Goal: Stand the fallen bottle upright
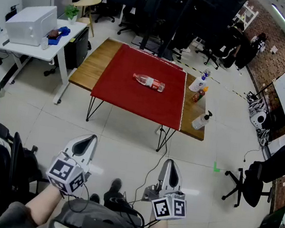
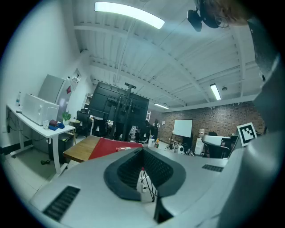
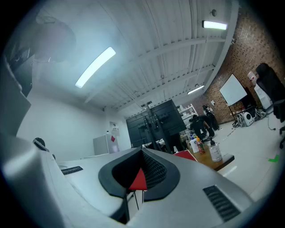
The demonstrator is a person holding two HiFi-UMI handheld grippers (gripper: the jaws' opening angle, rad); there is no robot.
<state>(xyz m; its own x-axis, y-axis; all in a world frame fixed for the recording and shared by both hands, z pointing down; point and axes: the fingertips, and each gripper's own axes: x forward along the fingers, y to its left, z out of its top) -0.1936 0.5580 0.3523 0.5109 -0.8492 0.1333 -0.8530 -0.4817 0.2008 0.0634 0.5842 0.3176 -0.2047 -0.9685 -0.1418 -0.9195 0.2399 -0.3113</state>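
A clear plastic bottle (image 1: 149,82) with a red label lies on its side in the middle of the red cloth (image 1: 130,91) that covers most of the wooden table (image 1: 89,65). Both grippers are held low and near me, well short of the table over the tiled floor. The left gripper (image 1: 88,141) and the right gripper (image 1: 170,166) point toward the table, both shut and holding nothing. In the left gripper view the bottle (image 2: 123,148) shows small, just over the left gripper (image 2: 142,151). Past the right gripper (image 3: 142,153) a patch of the red cloth (image 3: 139,180) shows.
On the table's bare right end stand a white bottle (image 1: 198,83), a small sauce bottle (image 1: 199,95) and a pump bottle (image 1: 201,120). A white desk (image 1: 31,46) with a printer is at the left. Office chairs (image 1: 259,178) stand at the right and back.
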